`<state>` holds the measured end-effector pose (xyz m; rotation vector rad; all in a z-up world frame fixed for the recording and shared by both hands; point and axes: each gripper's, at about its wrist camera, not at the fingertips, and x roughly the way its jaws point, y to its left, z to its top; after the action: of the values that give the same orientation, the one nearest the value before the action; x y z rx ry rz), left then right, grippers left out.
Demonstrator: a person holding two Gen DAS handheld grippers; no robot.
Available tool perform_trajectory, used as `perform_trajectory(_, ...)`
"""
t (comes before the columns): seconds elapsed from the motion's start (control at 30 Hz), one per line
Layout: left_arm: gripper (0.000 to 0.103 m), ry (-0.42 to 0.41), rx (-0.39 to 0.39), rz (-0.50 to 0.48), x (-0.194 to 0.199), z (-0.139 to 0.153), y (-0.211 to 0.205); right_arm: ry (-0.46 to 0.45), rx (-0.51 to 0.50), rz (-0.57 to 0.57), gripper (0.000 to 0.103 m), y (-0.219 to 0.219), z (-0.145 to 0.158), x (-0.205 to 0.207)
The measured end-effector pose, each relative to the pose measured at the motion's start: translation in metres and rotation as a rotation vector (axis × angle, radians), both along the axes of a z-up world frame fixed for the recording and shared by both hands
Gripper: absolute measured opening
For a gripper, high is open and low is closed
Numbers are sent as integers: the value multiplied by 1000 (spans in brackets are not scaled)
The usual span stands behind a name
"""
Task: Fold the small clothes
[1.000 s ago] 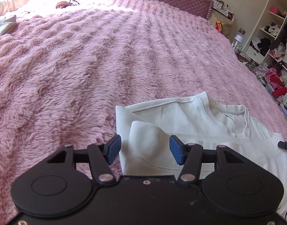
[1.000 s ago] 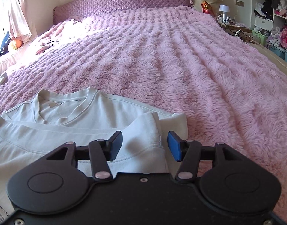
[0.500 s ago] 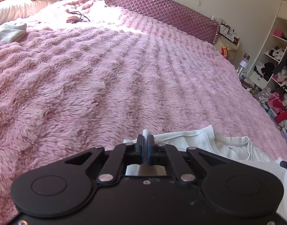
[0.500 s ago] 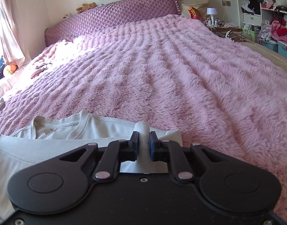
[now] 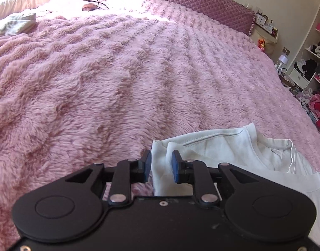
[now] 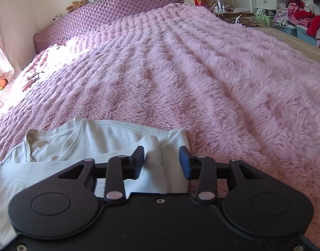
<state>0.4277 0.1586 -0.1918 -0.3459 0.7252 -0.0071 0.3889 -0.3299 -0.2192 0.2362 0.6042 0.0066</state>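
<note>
Both grippers — left gripper (image 5: 161, 166), right gripper (image 6: 161, 163) — have just been opening. Each stands apart around a folded corner of the white cotton top (image 6: 109, 133), seemingly releasing it onto the fluffy pink blanket (image 5: 118, 73).

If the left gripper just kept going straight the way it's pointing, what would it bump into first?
Most likely the white shirt: a raised fold of it sits right between the fingers of the left gripper, whose jaws have just been opening. Past that fold lies only the pink blanket, though depth is hard to judge.
</note>
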Motion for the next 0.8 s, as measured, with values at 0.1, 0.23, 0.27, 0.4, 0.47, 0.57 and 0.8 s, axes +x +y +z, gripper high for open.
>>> perform_trajectory(0.1,29,-32,-24,-20,-51,23,3,-30,20,42,45,-2,16,-48)
perform_trajectory(0.23,43,-3,-23,15,-132,23,10,13,56,43,46,-18,11,-121)
perform_trajectory(0.27,43,22,-60,32,-149,17,14,30,68,41,46,-21,6,-134)
perform_trajectory(0.4,43,112,-205,99,-191,-11,24,86,82,51,46,-26,-13,-163)
perform_trajectory(0.47,43,130,-249,100,-194,-20,23,88,86,63,46,-22,-19,-165)
perform_trajectory(0.57,27,144,-262,107,-193,-27,16,125,61,34,20,-15,-25,-159)
perform_trajectory(0.8,7,171,-147,36,-181,-1,13,77,84,-27,0,-27,-5,-177)
